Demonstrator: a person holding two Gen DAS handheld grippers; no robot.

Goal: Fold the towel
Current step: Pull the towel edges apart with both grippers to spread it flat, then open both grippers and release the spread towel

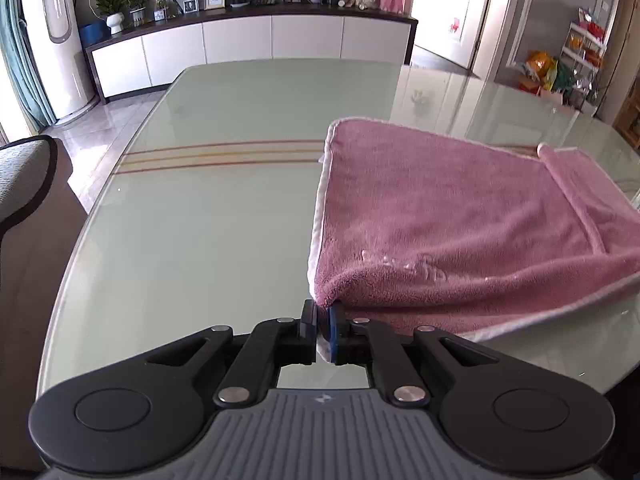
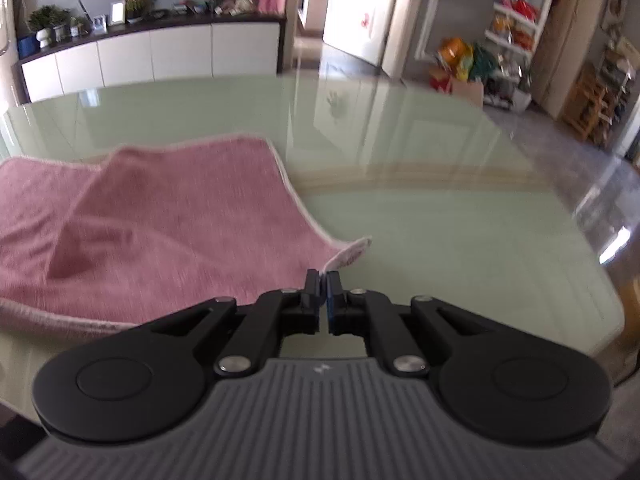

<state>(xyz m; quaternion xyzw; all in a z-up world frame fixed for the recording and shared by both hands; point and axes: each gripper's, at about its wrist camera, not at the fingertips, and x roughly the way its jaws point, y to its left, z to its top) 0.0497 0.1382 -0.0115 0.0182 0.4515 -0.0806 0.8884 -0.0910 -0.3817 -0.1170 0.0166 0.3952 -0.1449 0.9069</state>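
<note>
Both tongs, left (image 1: 323, 322) and right (image 2: 323, 286), pinched near corners of the plush pink white-edged towel (image 1: 440, 216), lower centre of each frame. Level, matched travel over the pale green glass desk (image 1: 192, 240) would have served best.

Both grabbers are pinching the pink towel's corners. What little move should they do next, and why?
Probably lift both corners and carry them forward toward the far edge. The left gripper and right gripper are each shut on a near corner of the towel, which lies on the glass table, ready to fold in half.
</note>
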